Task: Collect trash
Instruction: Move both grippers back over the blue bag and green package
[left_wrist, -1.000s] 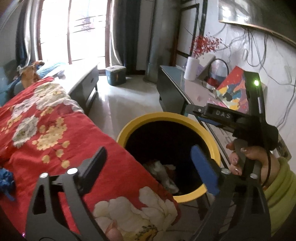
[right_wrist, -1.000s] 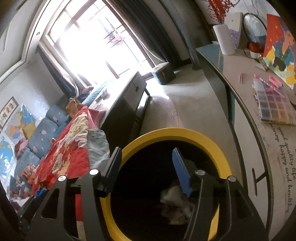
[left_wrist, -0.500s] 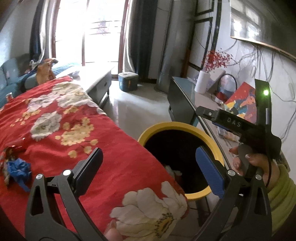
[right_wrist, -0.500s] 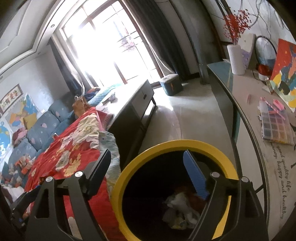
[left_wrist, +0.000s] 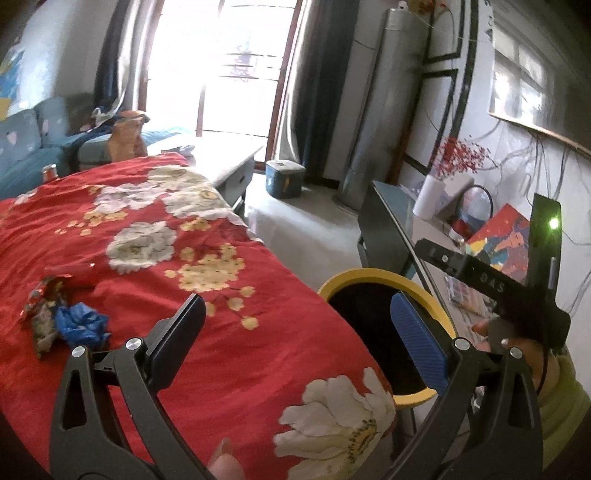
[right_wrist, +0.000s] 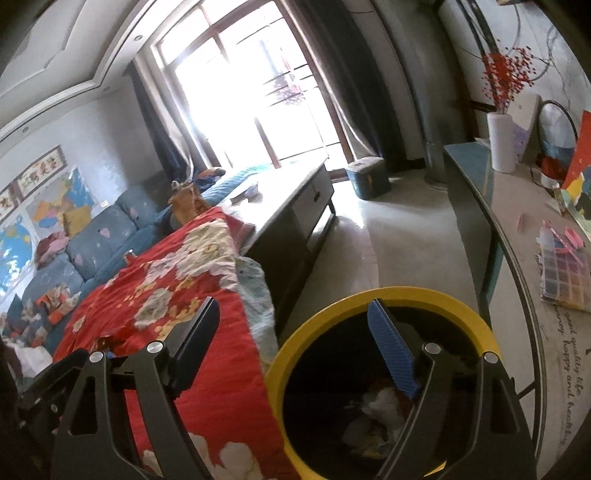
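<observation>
Yellow-rimmed bin (right_wrist: 384, 384) is seen just beside the bed, with crumpled trash (right_wrist: 376, 417) already at its bottom. More trash is left on the red floral blanket (left_wrist: 207, 258): a blue crumpled piece (left_wrist: 83, 326) and a patterned wrapper (left_wrist: 42, 306) touching it. The right gripper (right_wrist: 291, 339) is held over the bin; its jaws have just been opening and now stand wide, with nothing between them. The left gripper (left_wrist: 295, 332) is also spread wide and empty, well apart from the pieces. Soft cloth could be pinched together with the thin wrapper, so the blanket may be dragged. A light piece may also be dropped beside the bin if it is released too early.
</observation>
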